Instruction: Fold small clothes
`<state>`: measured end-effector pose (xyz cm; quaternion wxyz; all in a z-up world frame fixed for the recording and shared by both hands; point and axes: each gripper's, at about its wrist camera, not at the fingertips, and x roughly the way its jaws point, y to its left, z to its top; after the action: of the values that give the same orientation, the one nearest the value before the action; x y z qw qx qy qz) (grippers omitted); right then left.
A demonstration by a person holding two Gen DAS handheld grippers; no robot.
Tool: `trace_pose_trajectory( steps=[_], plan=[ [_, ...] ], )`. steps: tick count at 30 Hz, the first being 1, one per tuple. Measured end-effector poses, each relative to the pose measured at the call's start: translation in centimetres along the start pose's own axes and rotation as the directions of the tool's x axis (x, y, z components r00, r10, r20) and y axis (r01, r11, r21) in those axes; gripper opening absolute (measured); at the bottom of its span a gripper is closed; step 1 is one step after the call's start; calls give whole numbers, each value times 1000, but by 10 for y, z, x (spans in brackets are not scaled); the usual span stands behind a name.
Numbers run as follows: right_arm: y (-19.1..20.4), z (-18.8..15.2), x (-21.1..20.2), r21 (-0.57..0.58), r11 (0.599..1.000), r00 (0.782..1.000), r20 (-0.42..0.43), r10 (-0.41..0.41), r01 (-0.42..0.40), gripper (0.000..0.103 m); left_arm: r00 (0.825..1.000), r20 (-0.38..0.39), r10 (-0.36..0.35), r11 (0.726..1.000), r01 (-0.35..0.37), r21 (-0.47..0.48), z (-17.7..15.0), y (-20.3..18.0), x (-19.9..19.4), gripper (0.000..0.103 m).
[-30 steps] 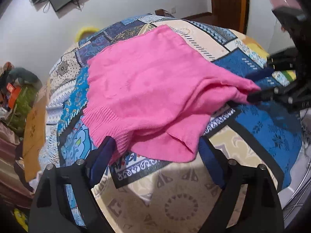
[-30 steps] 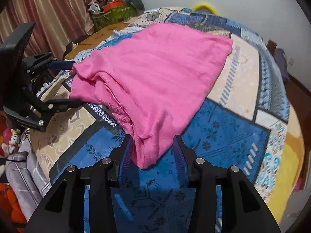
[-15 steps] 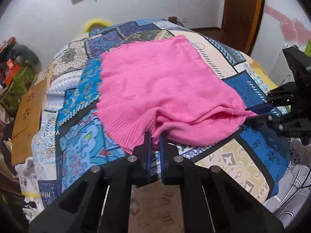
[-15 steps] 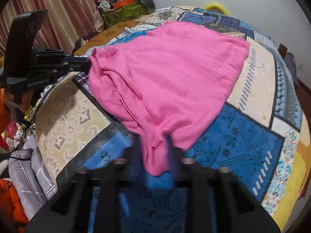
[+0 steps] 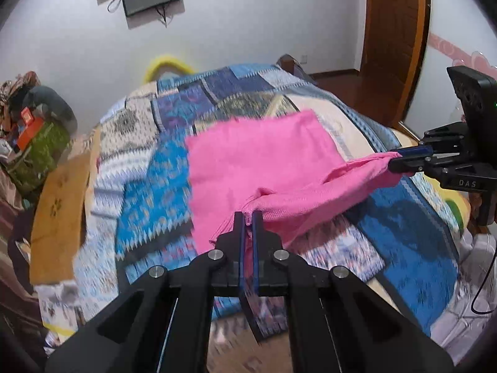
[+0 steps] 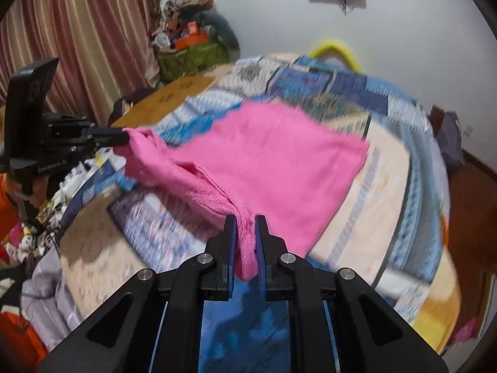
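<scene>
A pink knit garment (image 5: 257, 161) lies on the patterned bedspread (image 5: 149, 168); its near edge is lifted off the bed. My left gripper (image 5: 247, 217) is shut on the near left corner. My right gripper (image 6: 246, 220) is shut on the near right corner, which shows in the right wrist view (image 6: 273, 158). Each gripper appears in the other's view: the right one (image 5: 403, 155) at the right, the left one (image 6: 118, 135) at the left. The fabric hangs taut between them. The far part of the garment still rests on the bed.
A wooden board (image 5: 59, 192) and a green box with clutter (image 5: 37, 152) stand left of the bed. A wooden door (image 5: 394, 40) is at the back right. Striped curtains (image 6: 77, 37) hang on the left. A yellow ring (image 6: 335, 49) sits behind the bed.
Both grippers closed on the garment's near corners and rose, lifting the near edge off the bed. The views tilted up and are blurred by motion.
</scene>
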<state>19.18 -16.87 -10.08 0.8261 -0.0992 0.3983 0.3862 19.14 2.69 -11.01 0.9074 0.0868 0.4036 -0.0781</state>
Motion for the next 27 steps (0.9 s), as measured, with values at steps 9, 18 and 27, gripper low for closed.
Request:
trace_pose_trajectory(
  steps=[9,18,27],
  plan=[
    [-44,68,23,14,998,997,47,-64,63,10,999,21,35,999,-35,-33,91,41,53,2],
    [-113,105,94,95,988,993,12,-121,119,10,997,-65,-38,993,31,-112,138,81,174,2],
    [-152,89,132,218,960,984,-8,-181,178,43,988,-149,45,974,-76,-214,127,120,236,7]
  ],
)
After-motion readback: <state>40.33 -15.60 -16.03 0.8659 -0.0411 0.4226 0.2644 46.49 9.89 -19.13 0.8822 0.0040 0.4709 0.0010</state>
